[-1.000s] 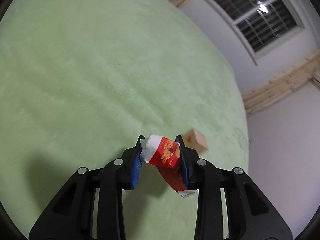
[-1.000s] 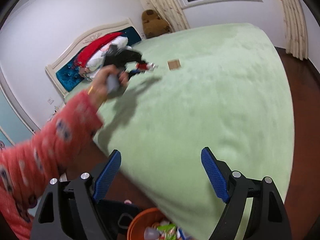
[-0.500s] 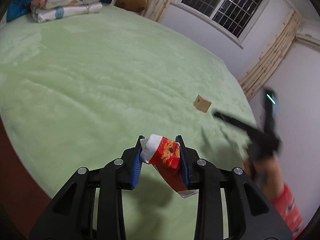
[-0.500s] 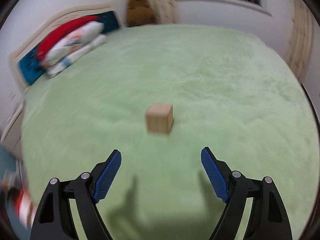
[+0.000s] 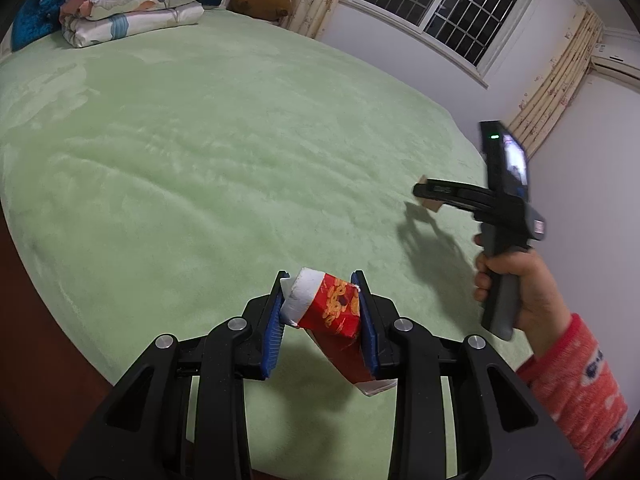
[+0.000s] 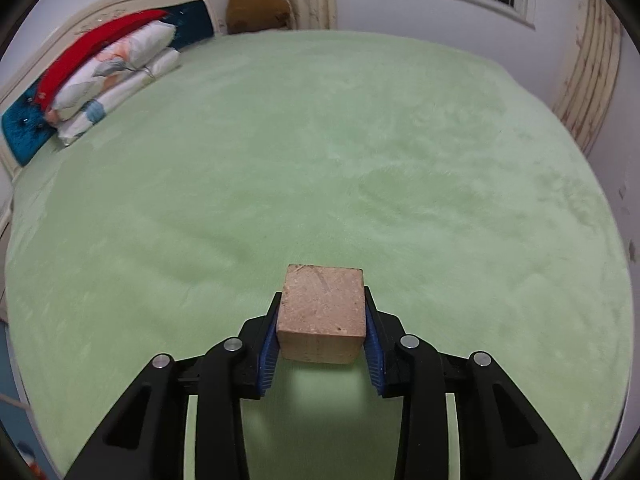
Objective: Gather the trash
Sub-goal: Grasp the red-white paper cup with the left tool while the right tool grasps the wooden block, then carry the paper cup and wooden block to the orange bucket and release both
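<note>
My left gripper (image 5: 320, 280) is shut on a crumpled red and white wrapper (image 5: 332, 320) and holds it above the green bed cover (image 5: 200, 160). My right gripper (image 6: 320, 300) is shut on a small brown cardboard cube (image 6: 322, 316), just above the bed cover (image 6: 320, 140). In the left wrist view the right gripper (image 5: 424, 194) shows at the right, held by a hand in a red sleeve, with the cube (image 5: 430, 204) partly hidden behind its fingers.
Folded quilts and pillows (image 6: 104, 76) lie against the headboard at the far left. A brown plush toy (image 6: 256, 4) sits in the far corner by the curtains. A window (image 5: 440, 8) is behind the bed. Dark floor (image 5: 36, 340) borders the bed's near edge.
My right gripper moved in over the bed and closed on the cardboard cube. My left gripper kept hold of the wrapper and swung back toward the bed's near edge.
</note>
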A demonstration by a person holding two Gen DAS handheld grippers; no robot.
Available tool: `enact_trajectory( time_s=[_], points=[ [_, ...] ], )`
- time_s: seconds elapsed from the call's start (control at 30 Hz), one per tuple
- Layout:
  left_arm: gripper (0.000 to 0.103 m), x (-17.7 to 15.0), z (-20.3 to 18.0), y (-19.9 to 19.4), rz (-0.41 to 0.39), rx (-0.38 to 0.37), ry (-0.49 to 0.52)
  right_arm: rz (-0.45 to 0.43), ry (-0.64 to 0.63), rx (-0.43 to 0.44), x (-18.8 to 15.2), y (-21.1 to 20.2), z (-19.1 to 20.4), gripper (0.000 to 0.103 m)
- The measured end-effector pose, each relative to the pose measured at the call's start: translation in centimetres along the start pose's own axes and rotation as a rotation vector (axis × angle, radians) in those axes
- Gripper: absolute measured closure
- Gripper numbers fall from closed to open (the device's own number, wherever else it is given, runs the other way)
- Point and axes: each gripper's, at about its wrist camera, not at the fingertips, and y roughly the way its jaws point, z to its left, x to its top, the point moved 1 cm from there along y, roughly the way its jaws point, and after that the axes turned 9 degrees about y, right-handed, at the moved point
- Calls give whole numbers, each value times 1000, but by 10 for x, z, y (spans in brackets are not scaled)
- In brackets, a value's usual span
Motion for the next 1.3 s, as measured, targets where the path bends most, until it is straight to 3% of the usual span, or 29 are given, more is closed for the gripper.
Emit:
enact_trajectory(
  time_s=[0.33, 0.57, 0.73, 0.9, 1.07, 1.3],
  points=[
    [72, -21, -37, -47, -9, -16, 56, -124, -112, 69, -59, -148, -10, 67],
    [72, -45, -80, -85, -25, -59, 105, -187, -152, 120, -141, -248, -29, 67],
    [72, -71, -108, -103, -12, -81, 150, -191, -142, 163, -208, -297, -51, 67],
    [72, -106, -131, -118, 25, -110, 183, -180, -123, 173, -267, -322, -72, 67],
    [72, -148, -145, -127, 54, -89, 244, -127, -102, 178, -327, -328, -85, 67],
    [72, -221, -151, -100, 208, -69, 286, 28, -51, 189, -400, -300, -97, 67]
  ],
)
